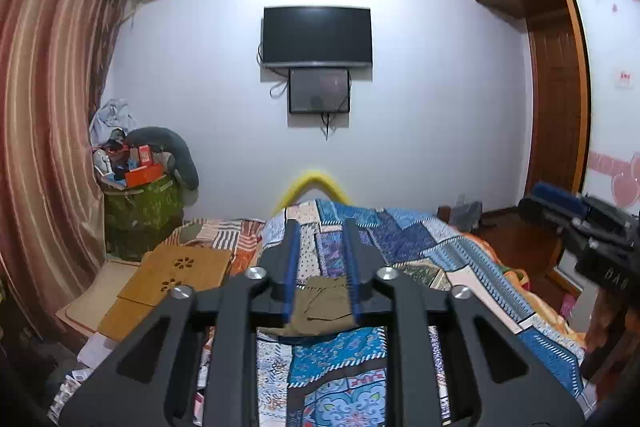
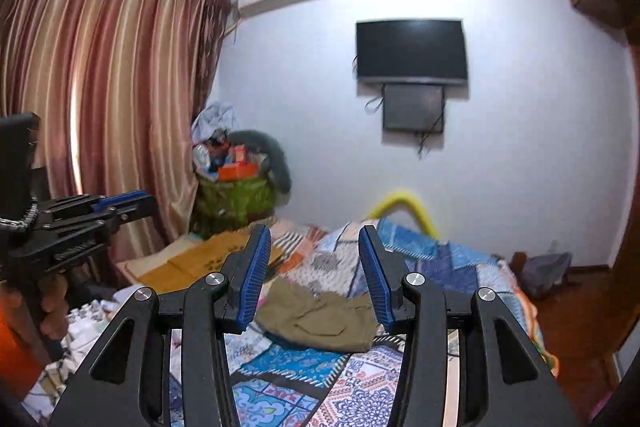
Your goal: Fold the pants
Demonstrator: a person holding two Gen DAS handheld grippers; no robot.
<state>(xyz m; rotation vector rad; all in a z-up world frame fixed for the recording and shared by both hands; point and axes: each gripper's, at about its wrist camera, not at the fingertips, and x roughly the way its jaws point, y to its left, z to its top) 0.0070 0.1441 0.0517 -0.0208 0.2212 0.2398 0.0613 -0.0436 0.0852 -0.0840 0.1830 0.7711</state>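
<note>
The olive-green pants (image 1: 322, 303) lie in a compact bundle on the patchwork quilt (image 1: 400, 235); they also show in the right wrist view (image 2: 320, 319). My left gripper (image 1: 322, 227) is open and empty, held in the air above and short of the pants. My right gripper (image 2: 314, 235) is open wider and empty, also above the bed, short of the pants. Each gripper shows at the edge of the other's view, the right gripper (image 1: 560, 205) at the right and the left gripper (image 2: 132, 201) at the left.
A wooden lap desk (image 1: 180, 275) lies on the bed's left side. A green bin (image 1: 140, 203) heaped with clutter stands by the curtain (image 1: 48, 107). A TV (image 1: 316, 37) hangs on the far wall. A wardrobe (image 1: 556, 107) is at the right.
</note>
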